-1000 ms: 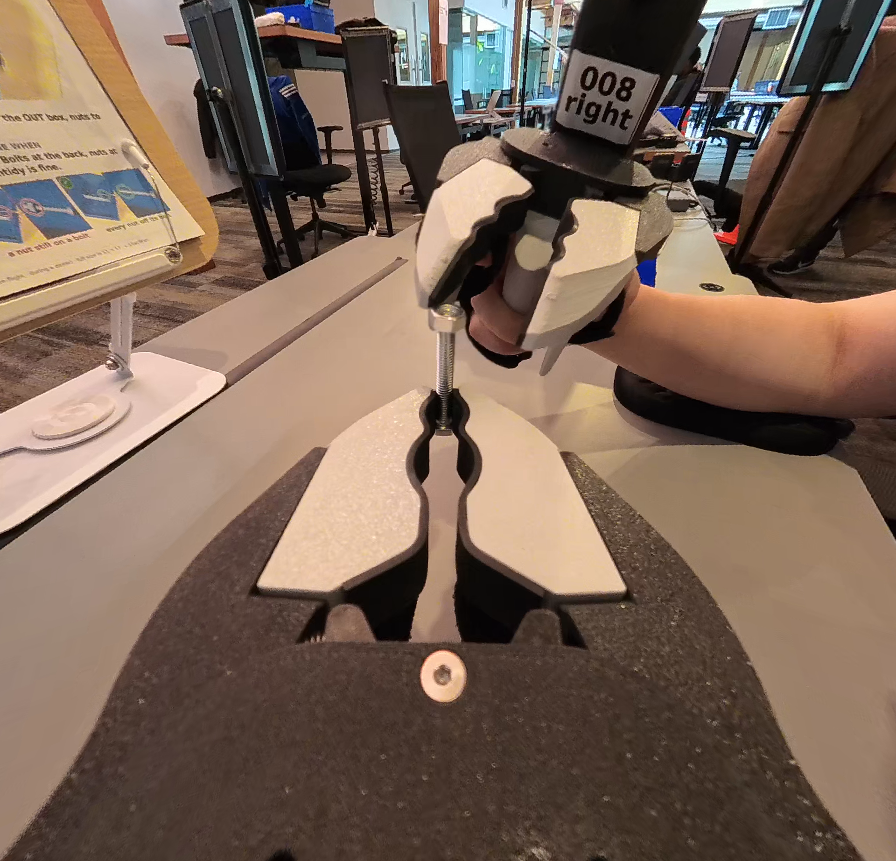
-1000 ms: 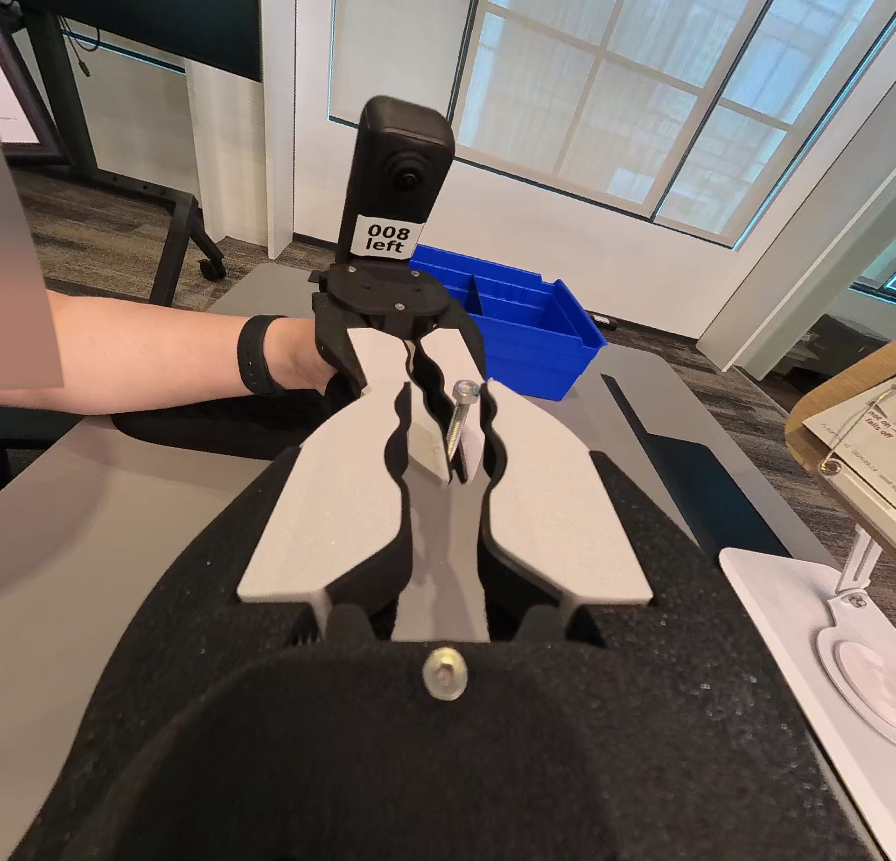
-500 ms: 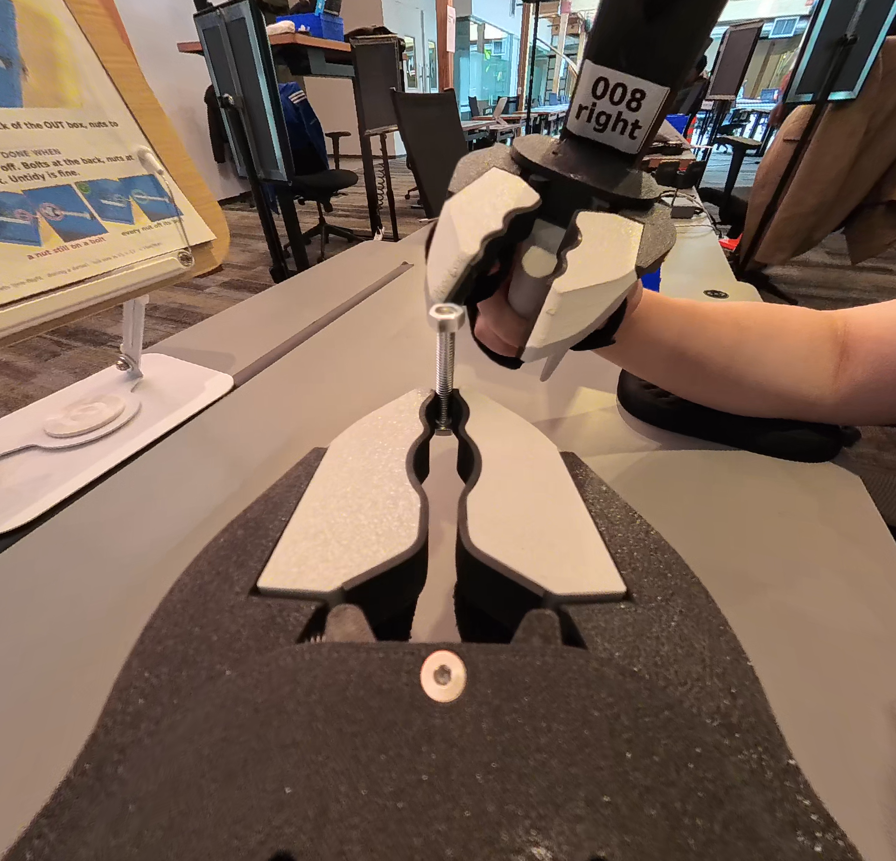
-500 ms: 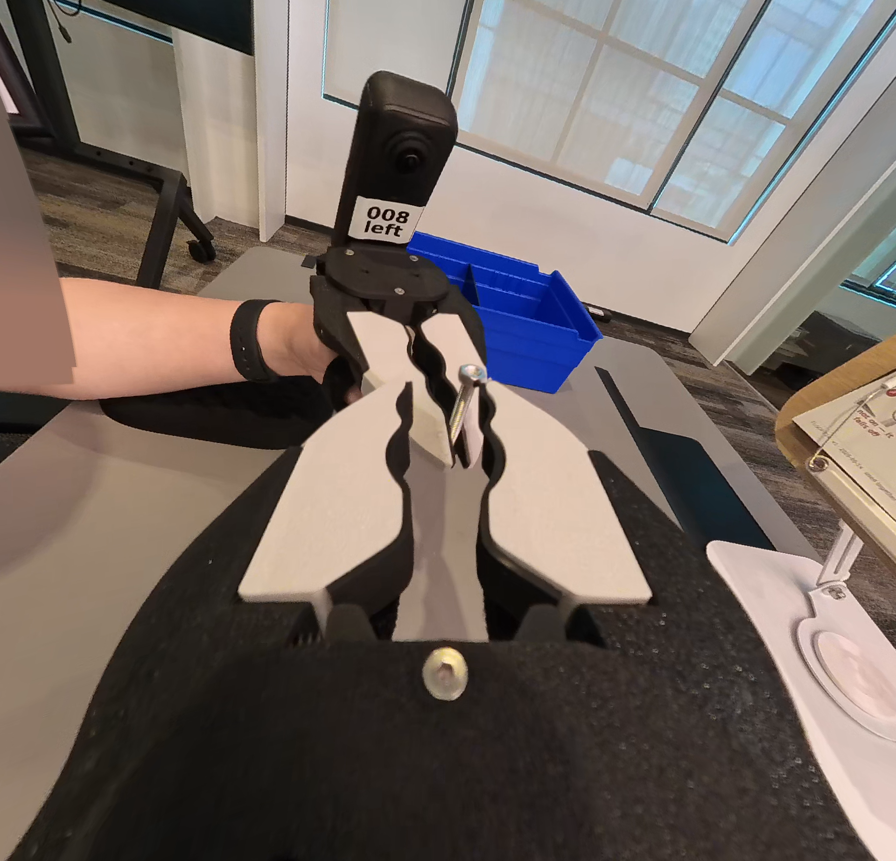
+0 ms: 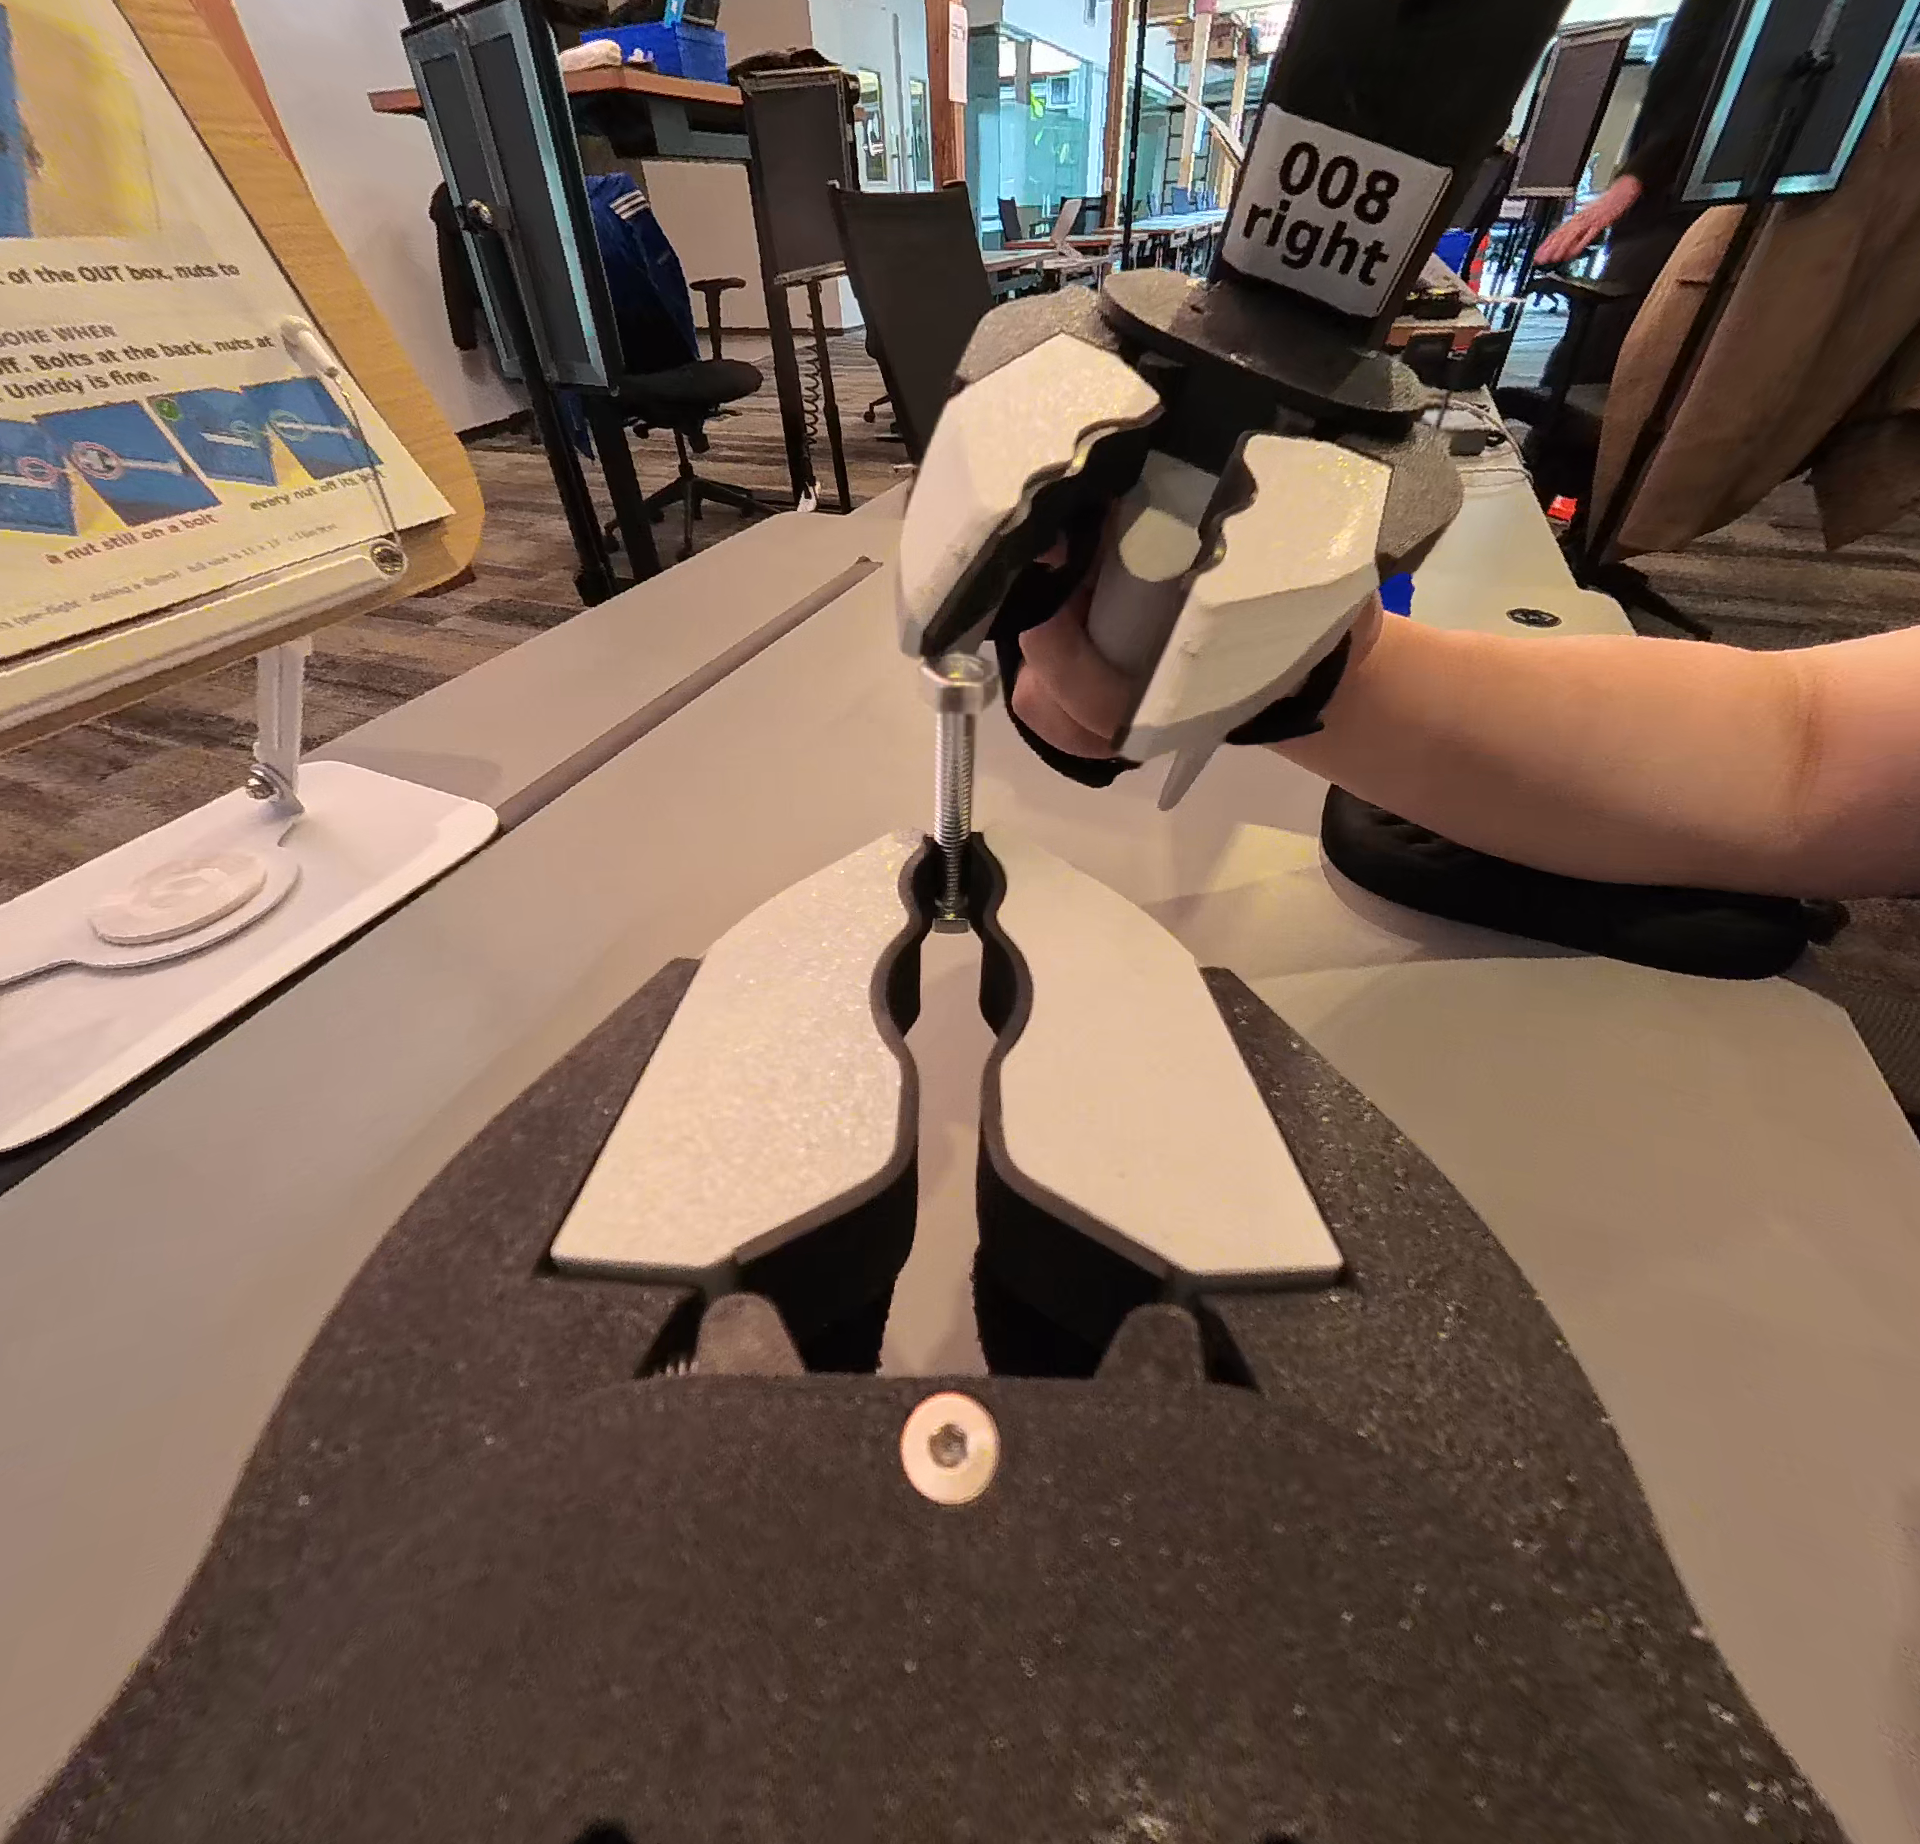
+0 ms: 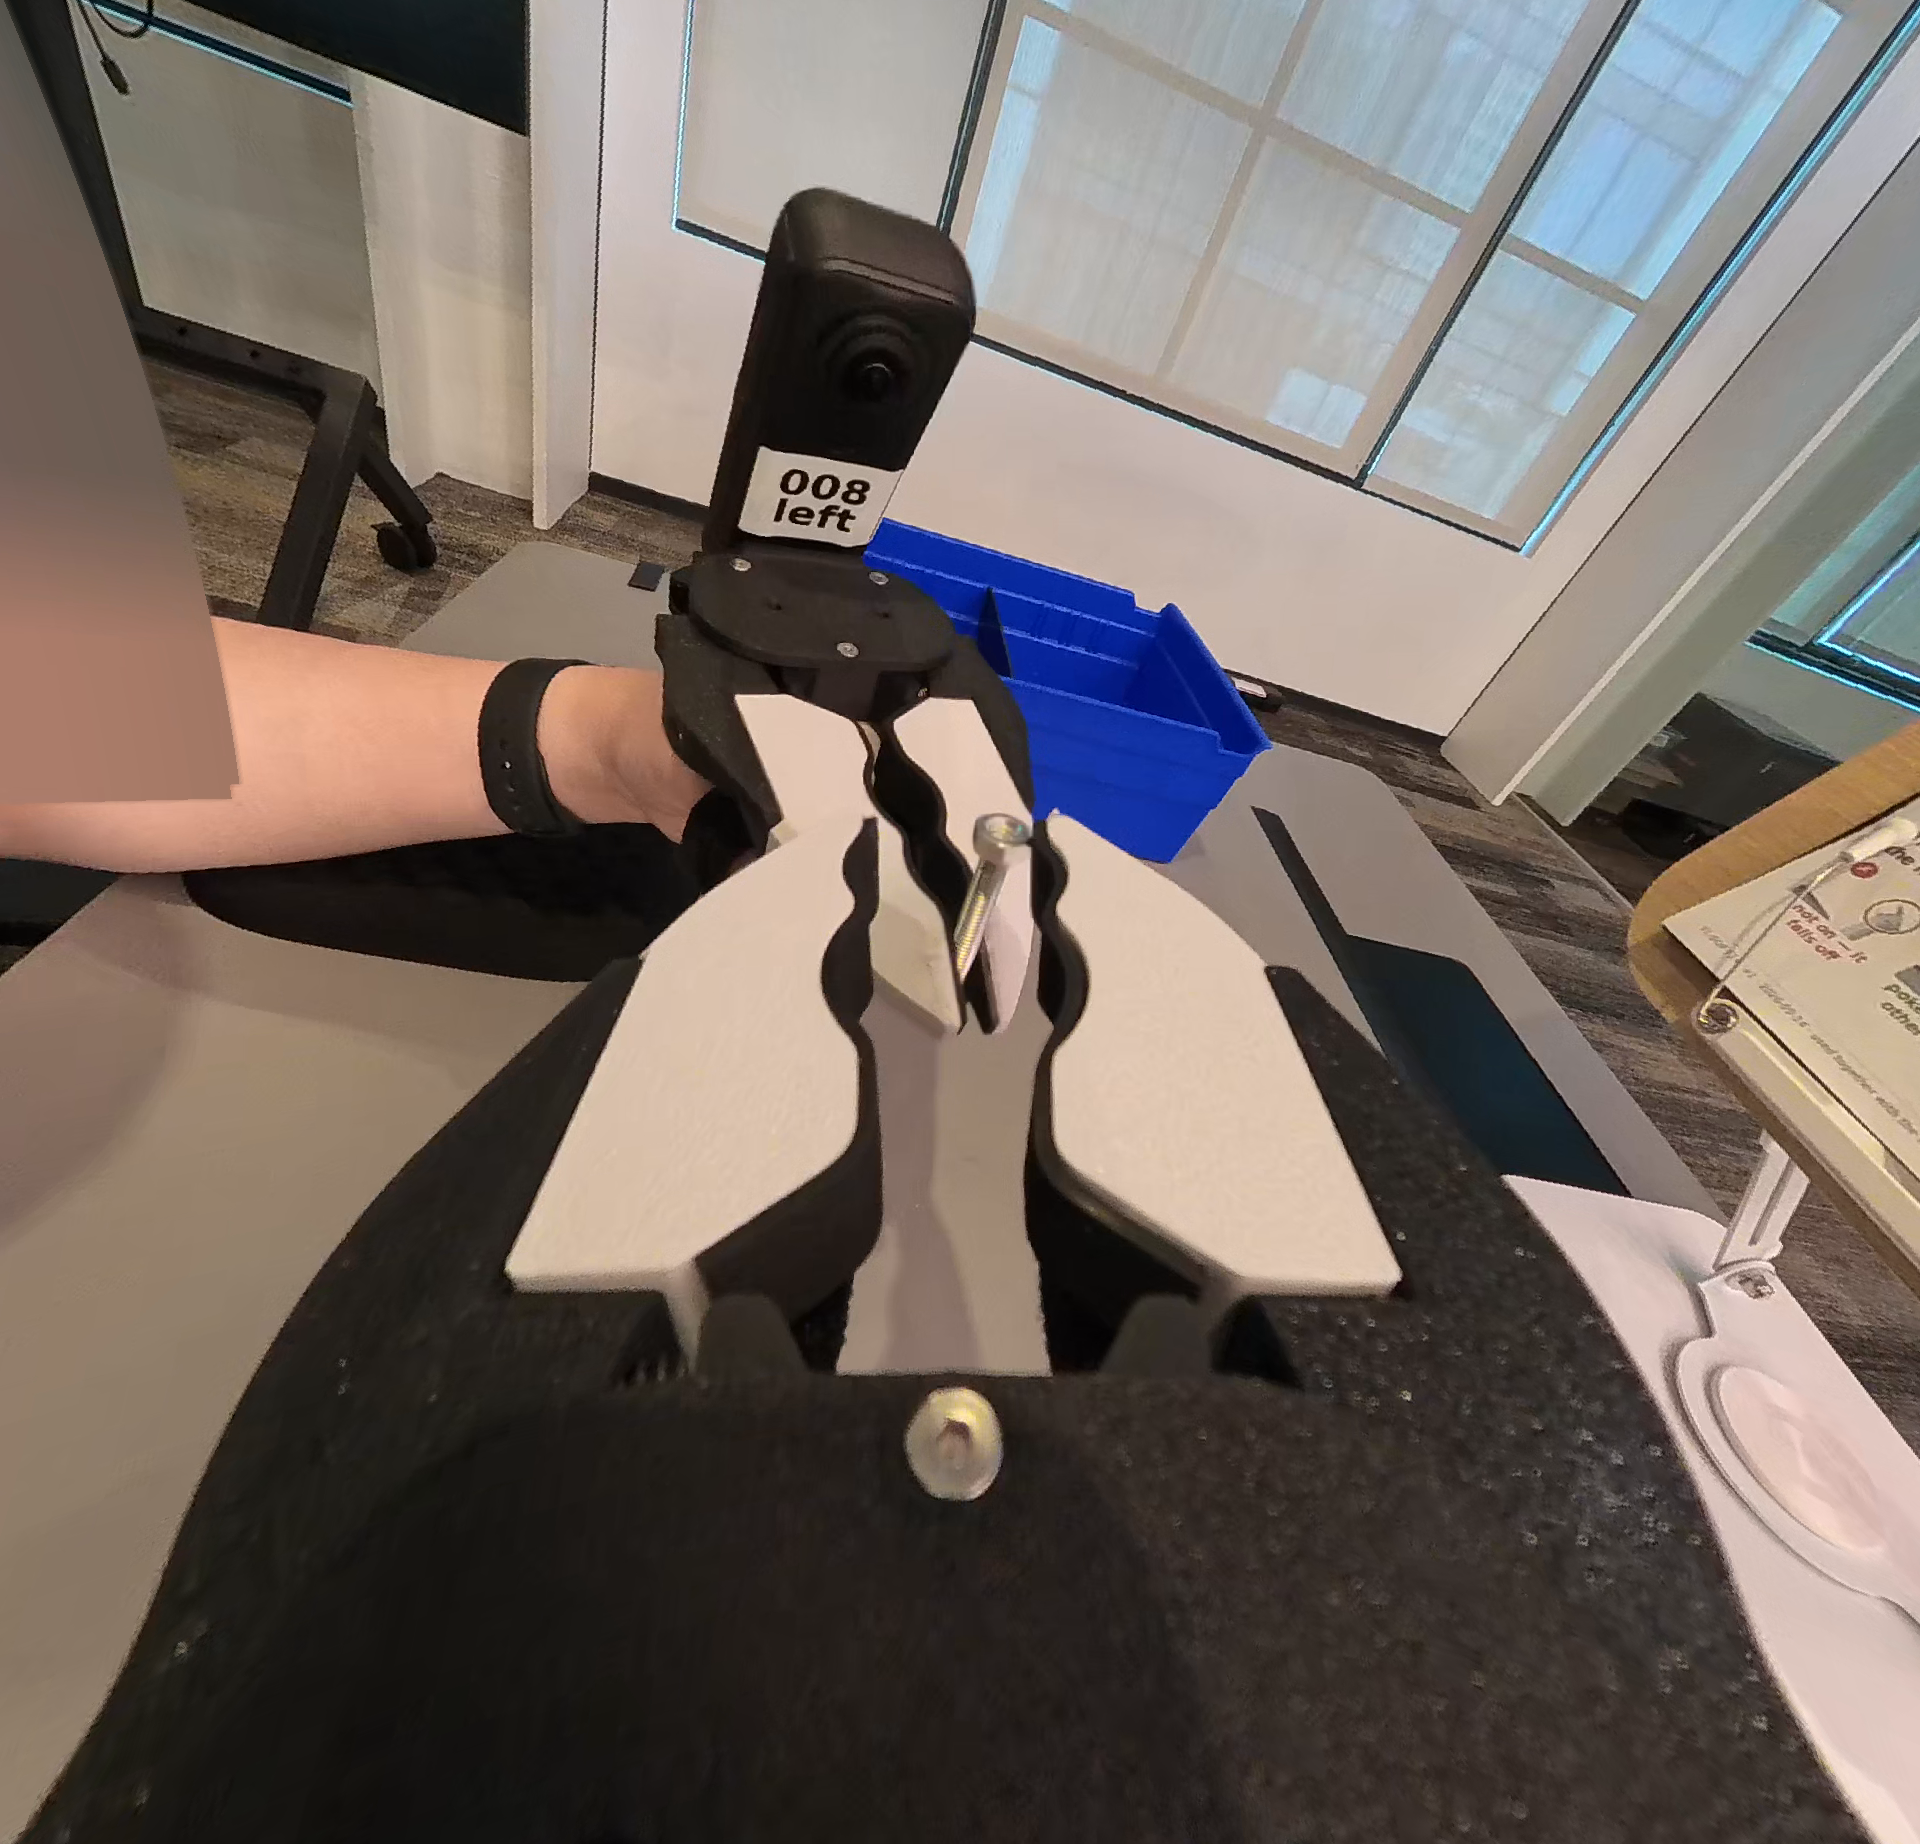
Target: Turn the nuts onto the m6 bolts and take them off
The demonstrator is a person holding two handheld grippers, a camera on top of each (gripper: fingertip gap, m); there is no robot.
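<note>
My left gripper [image 5: 951,859] is shut on the lower end of a silver bolt [image 5: 954,776], which stands upright above the grey table [image 5: 623,859]. A small nut [image 5: 951,924] sits at the bolt's bottom end, between the fingers. My right gripper [image 5: 1049,724] points down from beyond, open, with one fingertip [image 5: 935,641] at the bolt head. In the right wrist view my right gripper [image 6: 956,838] is open with the tilted bolt [image 6: 987,901] between its tips, held by the left gripper [image 6: 966,1005] opposite.
A blue bin [image 6: 1091,714] stands on the table behind the left gripper. An instruction board [image 5: 208,340] on a white stand base [image 5: 260,890] is at the left. A black arm pad [image 5: 1558,911] lies under the right forearm. The grippers' ends are close to 4 cm from one another.
The right gripper has shifted slightly around the bolt head and stays open. The left gripper still holds the bolt upright.
</note>
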